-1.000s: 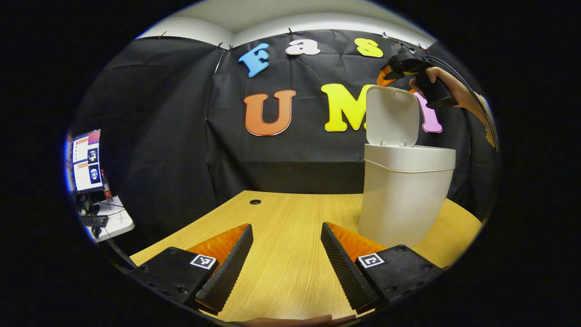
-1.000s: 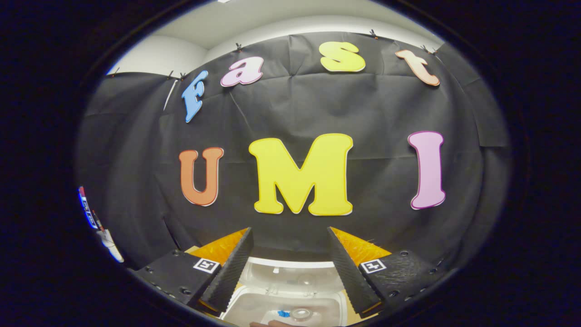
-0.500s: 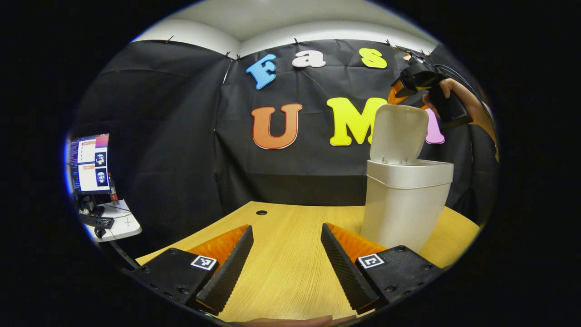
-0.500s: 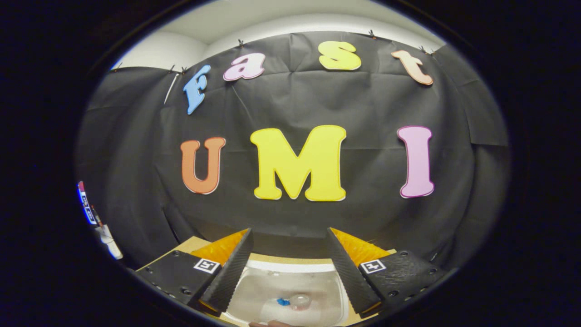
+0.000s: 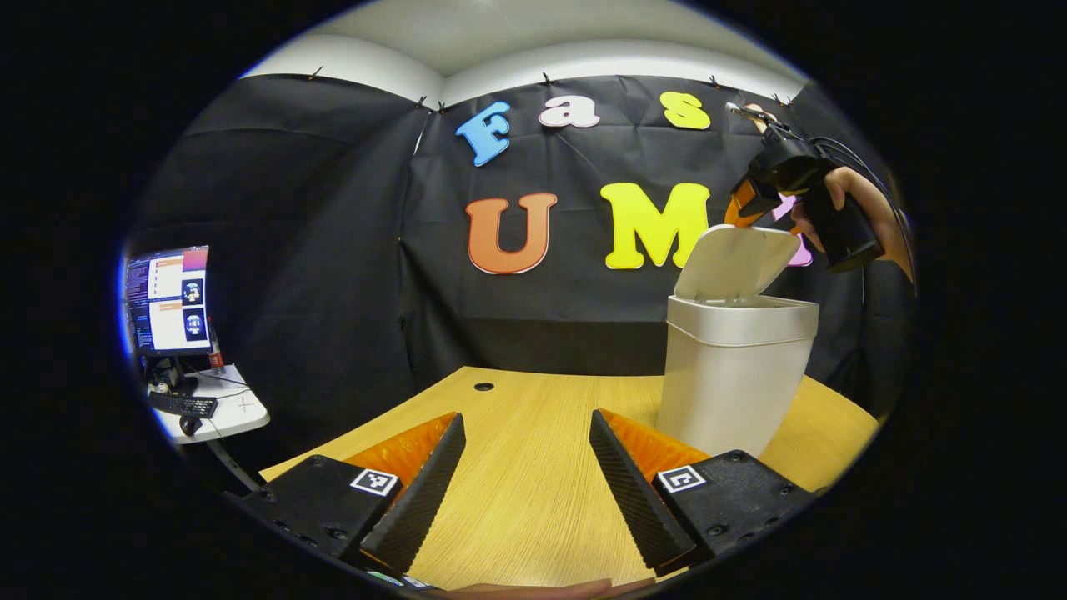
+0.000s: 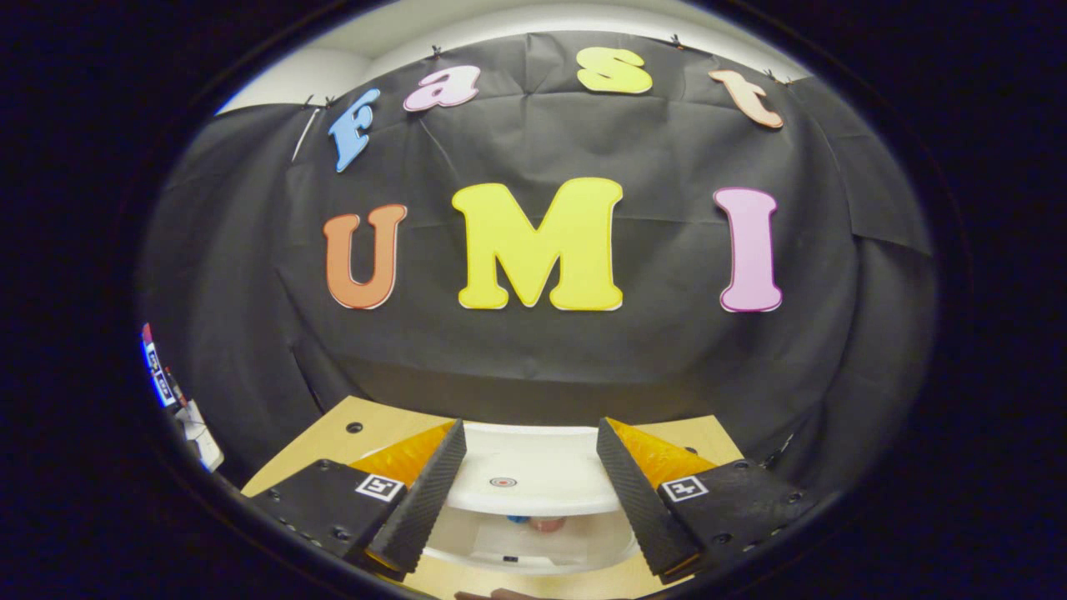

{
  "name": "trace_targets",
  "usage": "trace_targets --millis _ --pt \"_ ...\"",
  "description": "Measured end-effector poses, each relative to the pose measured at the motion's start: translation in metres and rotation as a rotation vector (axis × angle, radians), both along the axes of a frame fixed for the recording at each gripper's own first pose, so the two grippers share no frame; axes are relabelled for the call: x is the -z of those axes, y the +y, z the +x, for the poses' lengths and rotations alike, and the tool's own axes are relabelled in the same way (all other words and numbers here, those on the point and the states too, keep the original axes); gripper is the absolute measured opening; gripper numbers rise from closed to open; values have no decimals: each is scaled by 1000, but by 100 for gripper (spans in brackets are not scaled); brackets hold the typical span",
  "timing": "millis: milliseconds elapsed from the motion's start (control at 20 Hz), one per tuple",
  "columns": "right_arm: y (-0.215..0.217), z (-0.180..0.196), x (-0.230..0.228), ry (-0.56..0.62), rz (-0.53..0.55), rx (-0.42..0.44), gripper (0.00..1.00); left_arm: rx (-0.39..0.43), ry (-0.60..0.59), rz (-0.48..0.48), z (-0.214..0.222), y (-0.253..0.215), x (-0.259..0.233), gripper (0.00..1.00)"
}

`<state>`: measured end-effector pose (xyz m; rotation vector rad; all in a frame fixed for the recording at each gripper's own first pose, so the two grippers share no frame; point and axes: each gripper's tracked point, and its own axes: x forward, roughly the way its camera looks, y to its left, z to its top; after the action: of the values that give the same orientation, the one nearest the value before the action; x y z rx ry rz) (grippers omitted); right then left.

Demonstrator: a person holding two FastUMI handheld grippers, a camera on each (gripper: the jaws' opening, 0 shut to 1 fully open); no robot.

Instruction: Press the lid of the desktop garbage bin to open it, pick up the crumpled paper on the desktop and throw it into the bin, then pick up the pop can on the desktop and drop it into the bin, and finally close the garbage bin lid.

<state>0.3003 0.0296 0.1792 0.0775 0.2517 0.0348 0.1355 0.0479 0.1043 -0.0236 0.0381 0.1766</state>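
The white garbage bin [image 5: 733, 383] stands on the wooden desk [image 5: 517, 500] at the right in the left gripper view. Its lid [image 5: 735, 260] is tilted about halfway down over the opening. A hand holds my right gripper [image 5: 740, 208] just above the lid's raised edge. In the right gripper view the lid [image 6: 533, 479] lies right below the open right gripper [image 6: 530, 427], and the bin's mouth [image 6: 500, 546] shows under it with a round can top [image 6: 546, 524] inside. My left gripper [image 5: 526, 421] hovers open over the desk, left of the bin, holding nothing.
A small white side table with a monitor [image 5: 167, 300] and keyboard [image 5: 182, 405] stands off the desk's left. A cable hole [image 5: 483, 387] sits near the desk's far edge. Black cloth walls close the back and sides.
The lid has swung from upright to about half-shut as the right gripper came down and forward behind it. The left gripper stayed open and drew back slightly.
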Motion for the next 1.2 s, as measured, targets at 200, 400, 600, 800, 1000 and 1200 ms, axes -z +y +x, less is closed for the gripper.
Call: trace_targets --millis 200,400,600,800,1000,1200 --pt "1 -6 16 23 -31 -6 96 14 -9 0 -1 -5 -2 96" --pt "5 -12 31 32 -53 -19 94 13 17 -4 2 -5 5 96" --pt "7 -12 50 55 -41 -18 94 5 24 -21 2 0 5 96" --pt "9 -12 67 83 -36 -22 94 -12 24 -29 1 9 5 96" --pt "10 -13 80 102 -38 -26 95 -32 48 -53 3 17 11 96" --pt "10 -15 88 72 -27 -20 96 -29 31 -41 1 12 7 97"
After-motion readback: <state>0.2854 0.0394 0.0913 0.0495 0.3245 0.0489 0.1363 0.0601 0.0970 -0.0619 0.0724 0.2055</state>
